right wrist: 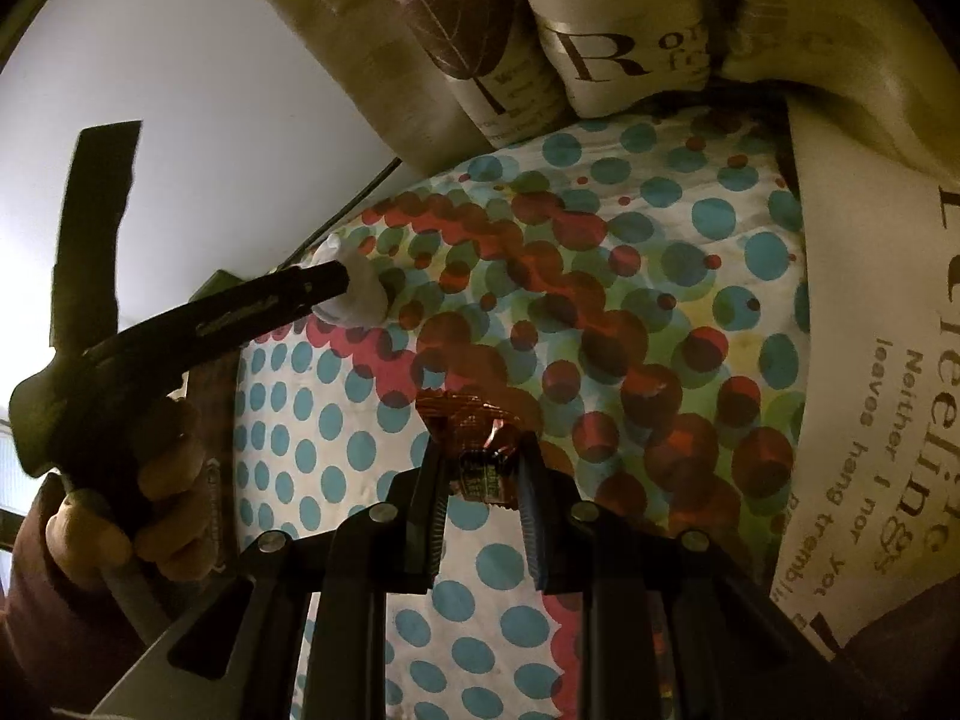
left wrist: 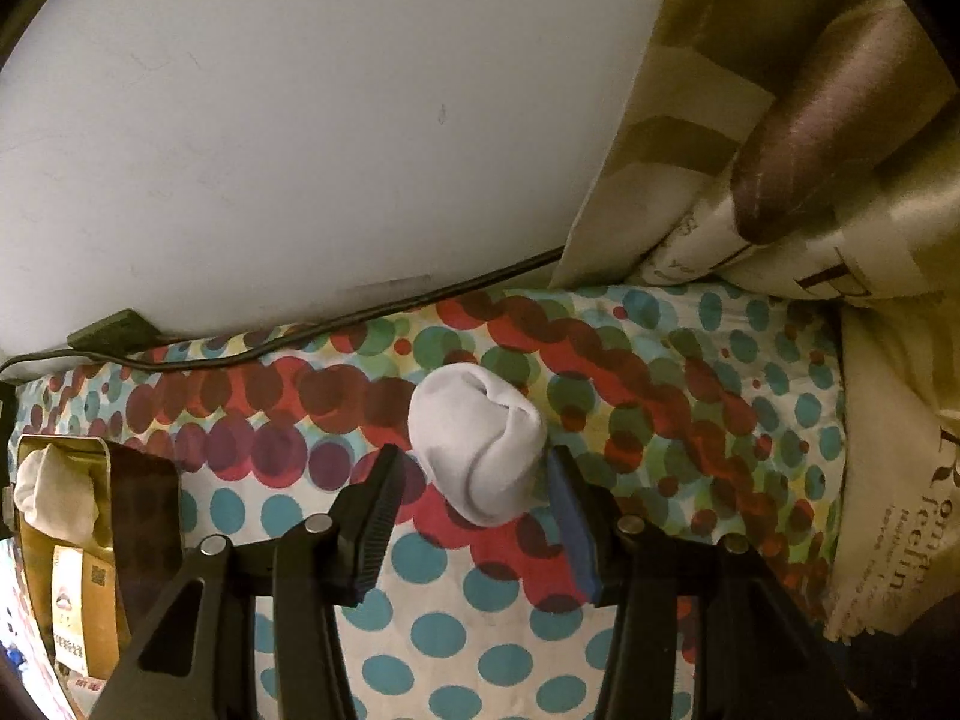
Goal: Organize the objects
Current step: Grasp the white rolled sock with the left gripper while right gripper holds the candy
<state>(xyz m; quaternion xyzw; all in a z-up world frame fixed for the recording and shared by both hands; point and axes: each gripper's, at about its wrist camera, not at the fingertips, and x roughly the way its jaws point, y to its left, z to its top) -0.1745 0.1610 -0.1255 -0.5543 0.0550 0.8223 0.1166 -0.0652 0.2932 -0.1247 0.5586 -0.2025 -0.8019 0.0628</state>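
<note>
Left wrist view: left gripper [left wrist: 474,480] part-open, straddling soft white rolled sock [left wrist: 477,447], contact unclear. Right gripper [right wrist: 483,468] clamped on crinkly foil packet [right wrist: 480,438], 12 o'clock.

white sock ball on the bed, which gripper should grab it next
Left. The left gripper already has the sock ball between its fingers on the dotted bedsheet. The right gripper is shut on a small snack wrapper, farther away.
</note>
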